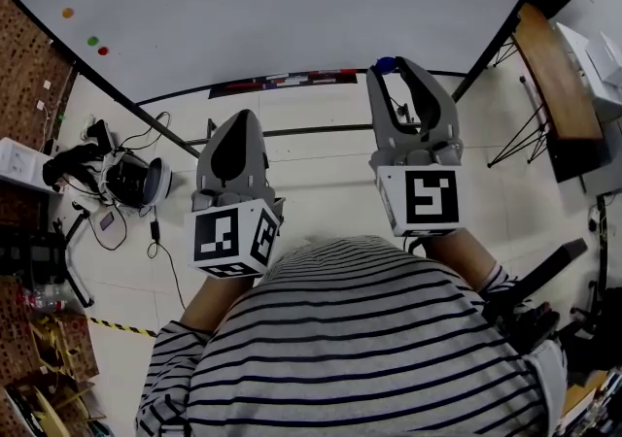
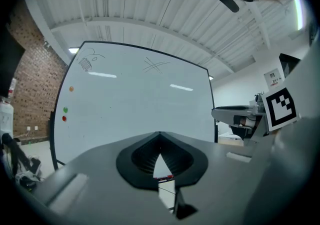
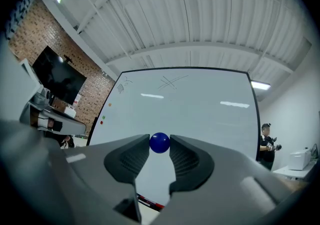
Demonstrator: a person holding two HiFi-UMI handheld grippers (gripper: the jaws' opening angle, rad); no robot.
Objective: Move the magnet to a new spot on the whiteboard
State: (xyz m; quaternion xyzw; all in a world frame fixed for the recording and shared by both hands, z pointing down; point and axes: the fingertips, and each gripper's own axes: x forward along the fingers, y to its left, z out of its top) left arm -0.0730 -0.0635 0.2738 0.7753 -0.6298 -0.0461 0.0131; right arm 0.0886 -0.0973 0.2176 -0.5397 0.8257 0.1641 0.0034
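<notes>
Right claw (image 3: 159, 145) pinches a glossy, round blue magnet (image 3: 160, 142) between its tips, in front of the whiteboard (image 3: 200, 104). The head view shows only a blue sliver there. Left claw (image 2: 160, 135) is pressed together, empty. Three small coloured magnets (image 1: 92, 40) sit near the board's left edge.

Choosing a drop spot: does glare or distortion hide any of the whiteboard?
Right gripper view: two pale light streaks on the whiteboard, its edges bowed by fisheye, blue magnet sharp. Left gripper view: similar streaks, dark vignetted corners. Head view: dim but even, no glare.
</notes>
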